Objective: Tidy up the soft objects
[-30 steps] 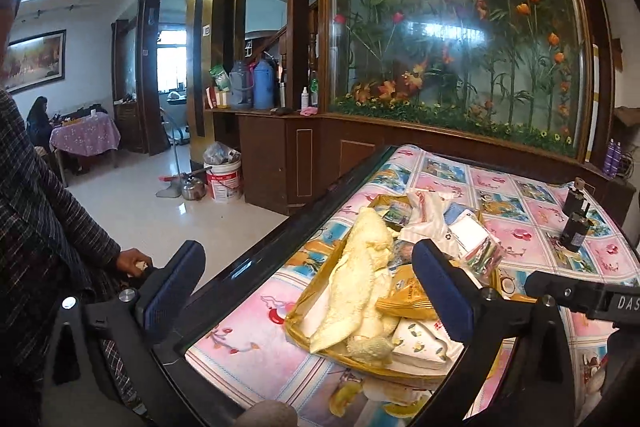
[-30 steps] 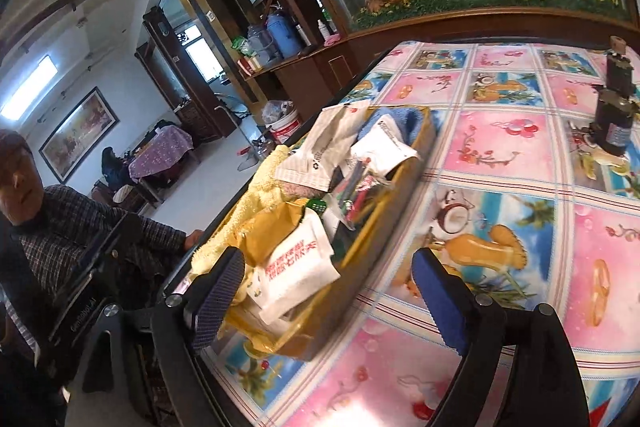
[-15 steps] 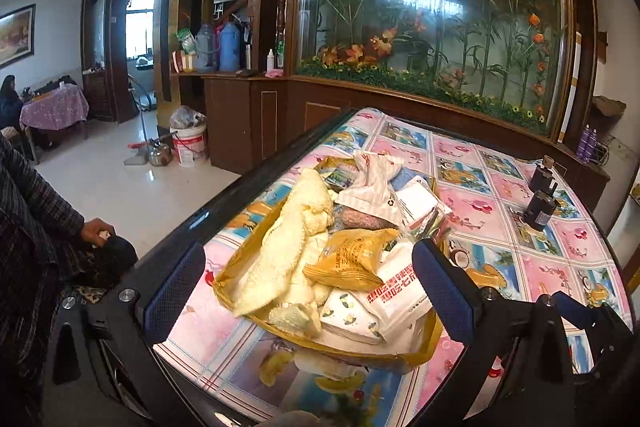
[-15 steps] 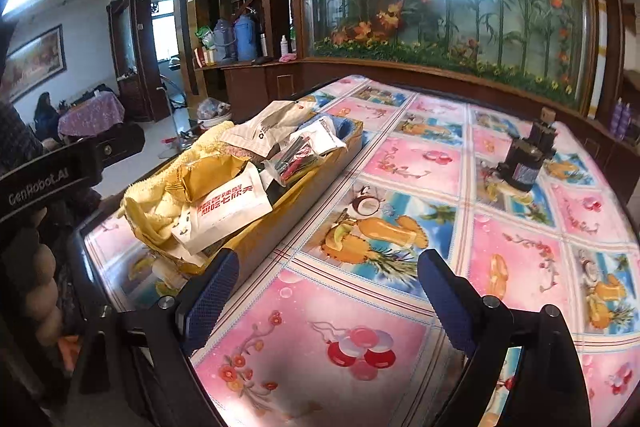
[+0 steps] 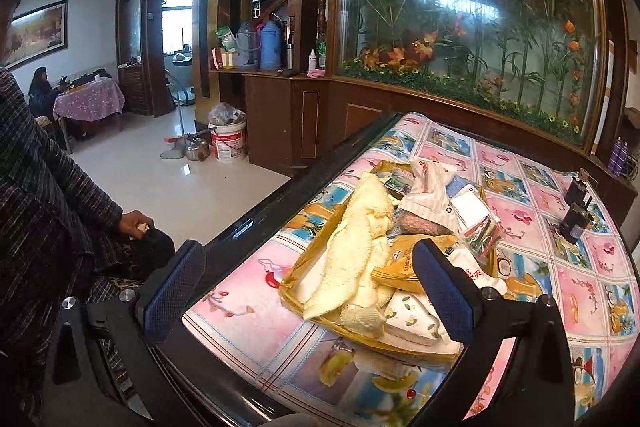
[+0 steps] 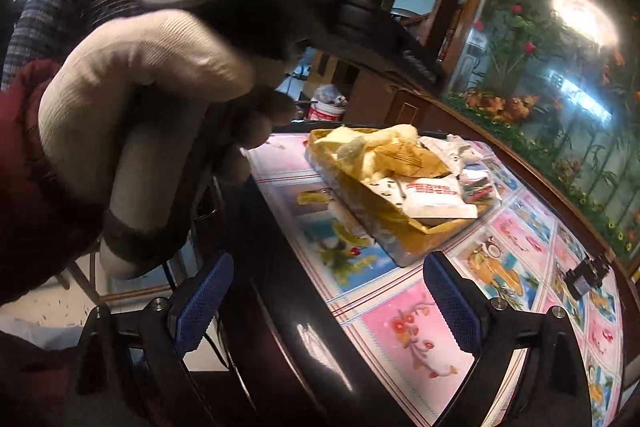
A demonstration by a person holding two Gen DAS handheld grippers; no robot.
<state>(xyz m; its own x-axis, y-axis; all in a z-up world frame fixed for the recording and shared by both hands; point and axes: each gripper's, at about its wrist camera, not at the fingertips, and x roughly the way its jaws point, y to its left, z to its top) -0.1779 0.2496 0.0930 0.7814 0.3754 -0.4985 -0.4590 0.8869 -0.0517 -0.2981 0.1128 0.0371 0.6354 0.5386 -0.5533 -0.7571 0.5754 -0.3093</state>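
both tongs wide and empty: left gripper (image 5: 308, 291) hangs over the table edge, right gripper (image 6: 328, 303) back off the near corner. i'm at the approach step; nothing picked yet. soft stuff sits heaped in the yellow tray (image 5: 294, 281), cream towel (image 5: 356, 251) on its left side, packets to its right. next: reach in, pinch the towel. gloved hand (image 6: 136, 131) blocks my right view; dark bottles (image 5: 576, 215) far right.

One tray (image 5: 294, 291), piled with soft things, on one desk (image 5: 248, 307).
In it: one yellow towel (image 5: 352, 247), one orange snack bag (image 5: 396, 269). Beside it stand two dark bottles (image 5: 574, 223).
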